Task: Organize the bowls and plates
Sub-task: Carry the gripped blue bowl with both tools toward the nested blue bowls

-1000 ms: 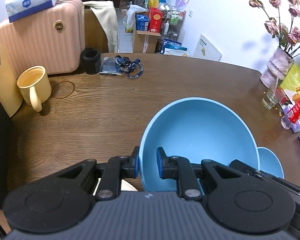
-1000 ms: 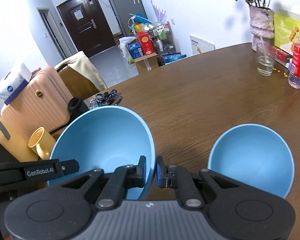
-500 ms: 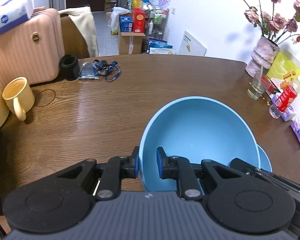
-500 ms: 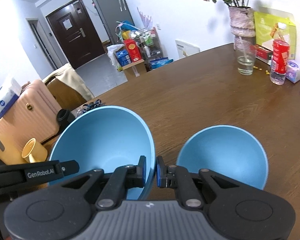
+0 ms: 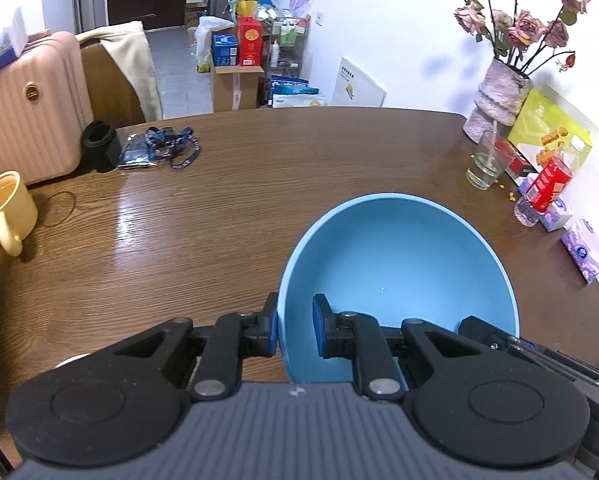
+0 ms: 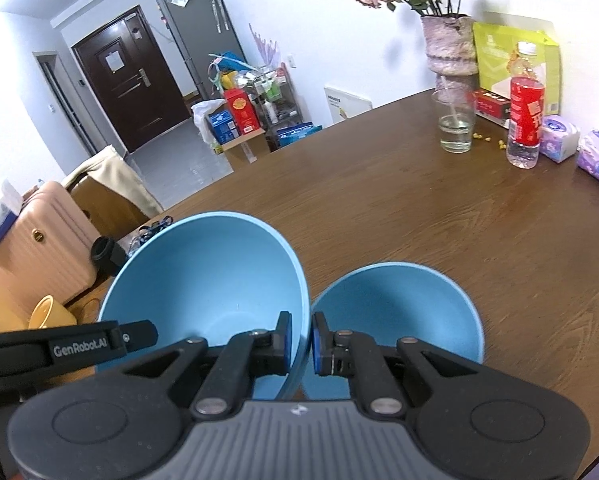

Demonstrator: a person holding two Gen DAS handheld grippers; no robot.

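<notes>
Both grippers hold one large blue bowl (image 5: 399, 272) by opposite sides of its rim. My left gripper (image 5: 295, 330) is shut on the left rim, one pad inside the bowl and one outside. My right gripper (image 6: 301, 338) is shut on the right rim of the same bowl (image 6: 203, 276). A smaller blue bowl (image 6: 395, 312) sits on the brown table (image 6: 459, 220) just right of the large one, whose rim overlaps its left edge. In the left wrist view the small bowl is hidden behind the large one.
A yellow mug (image 5: 7, 208), a pink suitcase (image 5: 27, 108), a black cup (image 5: 99, 144) and a lanyard (image 5: 167, 148) stand at the left. A glass (image 6: 455, 128), a vase (image 6: 451, 48), a red-labelled bottle (image 6: 525, 116) and tissue packs (image 6: 559, 144) line the far right.
Both grippers have carried the large bowl to the right across the table. The small bowl now lies close beside it and has dropped out of the left wrist view.
</notes>
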